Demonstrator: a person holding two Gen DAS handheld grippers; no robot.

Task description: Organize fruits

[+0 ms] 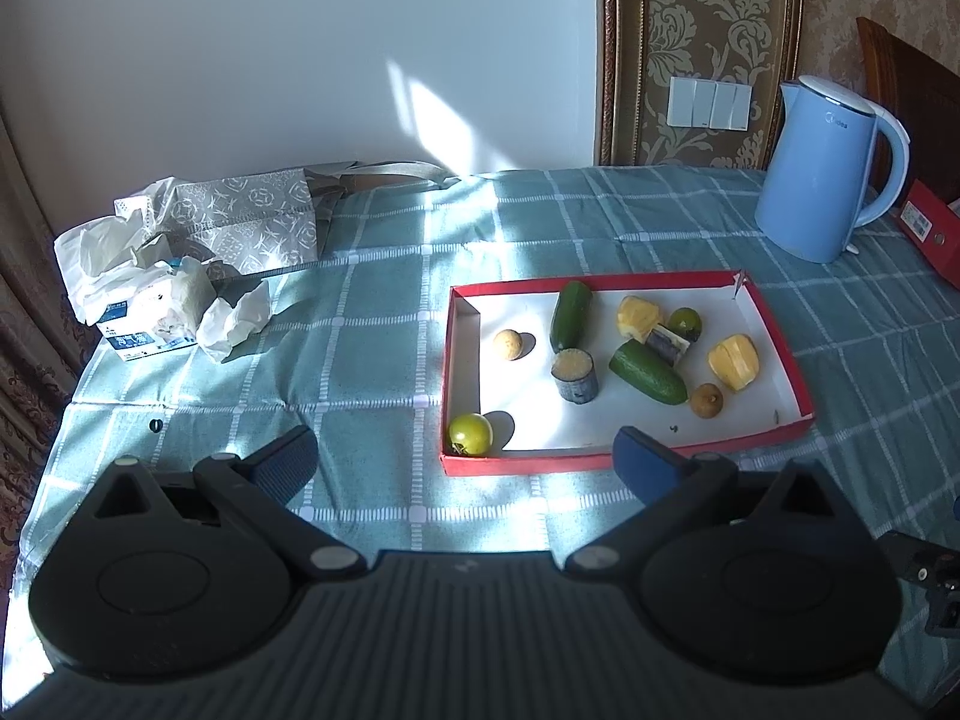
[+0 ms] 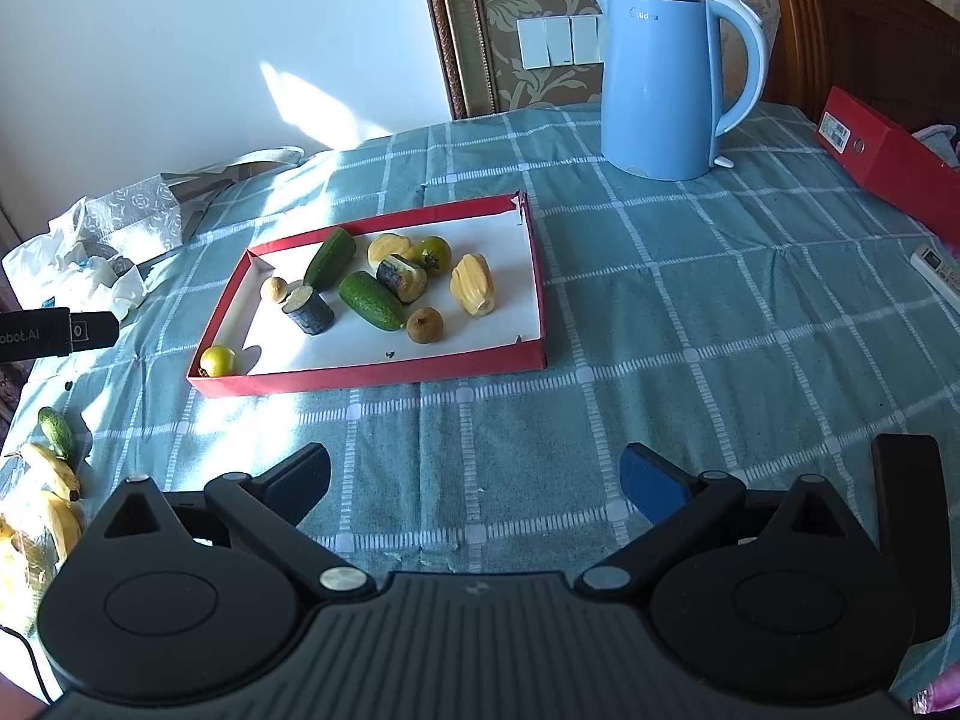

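Both of my tools hang empty: left hand-held gripper (image 1: 465, 462) and right hand-held gripper (image 2: 477, 477), fingers spread wide. Ahead, the red tray (image 2: 372, 372) holds most fruit; bananas (image 2: 51, 480) and a small cucumber (image 2: 55, 432) beside my right one remain.

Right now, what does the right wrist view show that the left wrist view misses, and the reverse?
Right wrist only: bananas and a small cucumber at the table's left edge, and a remote at the right. Left wrist only: the tissue pack seen clearly. Both: the red tray of fruit, the blue kettle, the red box, and open, empty fingers.
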